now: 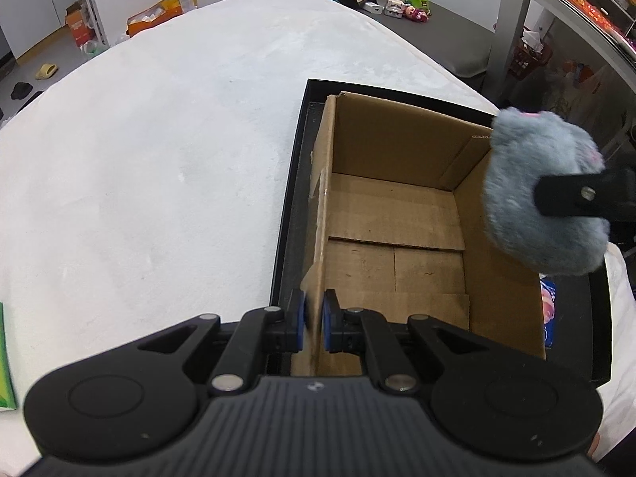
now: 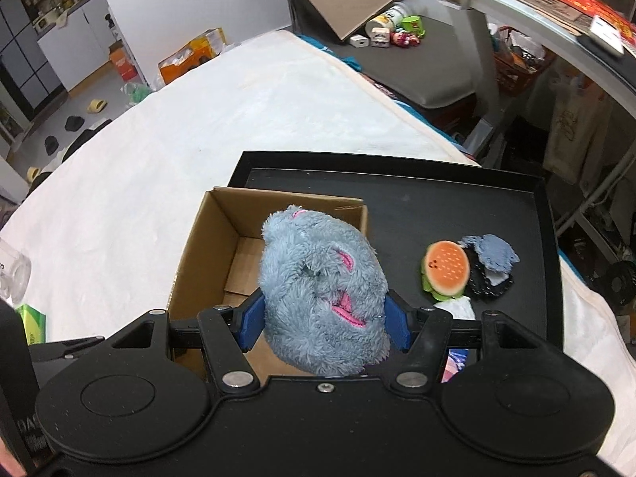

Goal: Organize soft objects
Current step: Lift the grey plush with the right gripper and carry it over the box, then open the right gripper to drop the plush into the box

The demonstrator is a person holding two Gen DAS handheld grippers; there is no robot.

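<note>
An open cardboard box (image 1: 397, 214) stands in a black tray (image 1: 292, 214) on a white padded surface; it also shows in the right wrist view (image 2: 210, 246). My left gripper (image 1: 314, 326) is shut on the box's near left wall. My right gripper (image 2: 324, 318) is shut on a grey-blue plush toy (image 2: 322, 290) with pink marks, held above the box's right side. The plush also shows in the left wrist view (image 1: 532, 194). A plush burger (image 2: 445, 268) and a grey-and-black soft item (image 2: 491, 266) lie in the tray to the right of the box.
The white surface (image 1: 159, 159) stretches left and back. A green packet (image 2: 31, 324) and a clear plastic item (image 2: 14, 272) lie at the left. A colourful printed item (image 1: 548, 310) lies in the tray by the box. A metal table frame (image 2: 477, 39) stands at the right.
</note>
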